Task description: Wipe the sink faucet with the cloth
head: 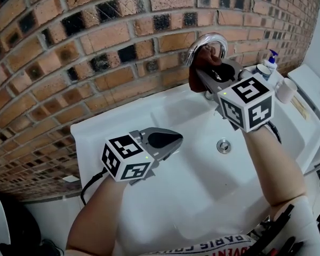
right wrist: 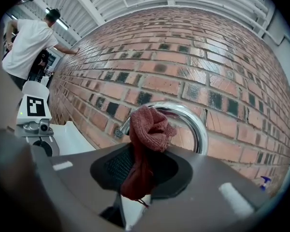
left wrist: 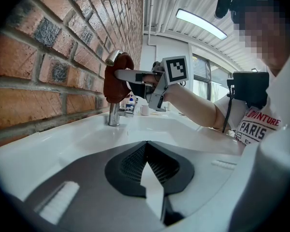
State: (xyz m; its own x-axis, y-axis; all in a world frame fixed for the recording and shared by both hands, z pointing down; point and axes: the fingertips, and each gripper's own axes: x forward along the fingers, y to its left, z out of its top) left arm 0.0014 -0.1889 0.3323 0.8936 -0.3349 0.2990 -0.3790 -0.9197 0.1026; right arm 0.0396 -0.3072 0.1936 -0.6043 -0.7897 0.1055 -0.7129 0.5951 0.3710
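Note:
A chrome arched faucet [head: 209, 40] stands at the back of the white sink [head: 122, 127], against the brick wall. My right gripper [head: 205, 72] is shut on a dark red cloth [head: 198, 71] and holds it against the faucet's arch. In the right gripper view the cloth [right wrist: 149, 129] bunches up from the closed jaws in front of the faucet [right wrist: 197, 127]. The left gripper view shows the cloth [left wrist: 117, 83] wrapped near the spout of the faucet [left wrist: 113, 116]. My left gripper [head: 173, 139] hovers over the sink's left side, shut with nothing in it, well apart from the faucet.
The drain [head: 223, 145] lies in the basin below the right gripper. A soap pump bottle [head: 270, 63] and a white cup [head: 286, 89] stand on the sink's right ledge. Another person [right wrist: 26, 45] stands far off along the brick wall.

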